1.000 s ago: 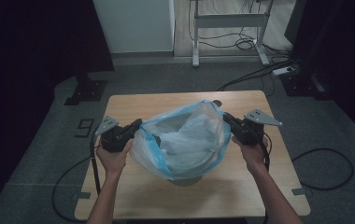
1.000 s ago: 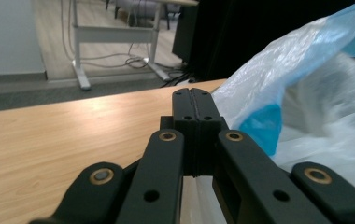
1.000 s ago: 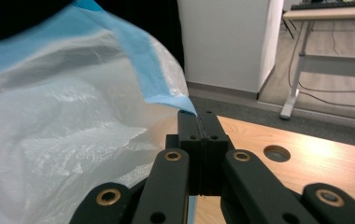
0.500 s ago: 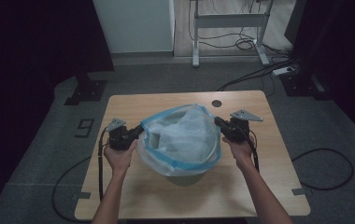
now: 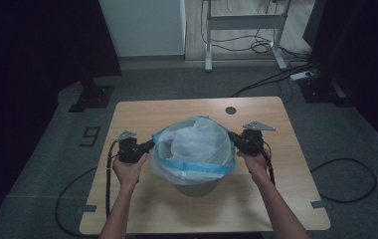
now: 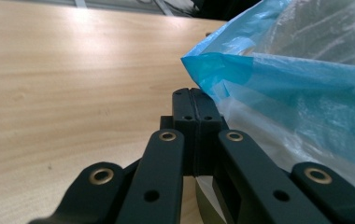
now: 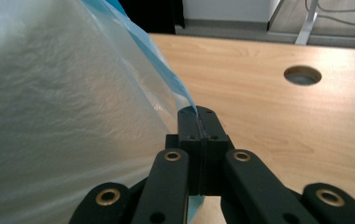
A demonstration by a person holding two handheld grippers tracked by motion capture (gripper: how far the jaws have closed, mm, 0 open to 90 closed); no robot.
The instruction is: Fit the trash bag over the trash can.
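Note:
A thin translucent plastic bag (image 5: 197, 147) with a blue rim is stretched over a small round bin (image 5: 195, 188) in the middle of the wooden table (image 5: 142, 114). My left gripper (image 5: 149, 145) pinches the bag's left rim, and my right gripper (image 5: 233, 135) pinches its right rim. In the left gripper view the black jaws (image 6: 195, 100) are pressed together on the blue edge of the bag (image 6: 278, 79). The right gripper view shows the same: the gripper (image 7: 199, 119) is shut, with the blue rim of the bag (image 7: 63, 107) running into the seam between the pads.
A round cable hole (image 5: 231, 110) lies in the table's far right part, also seen as the hole (image 7: 301, 74) ahead of the right gripper. Gripper cables (image 5: 108, 174) trail off the table's sides. A desk frame (image 5: 241, 30) and floor cables stand beyond.
Both hands have come down and inward with the bag's rim, drawing the bag lower over the bin. The bag's mouth now sits narrower and closer to the table.

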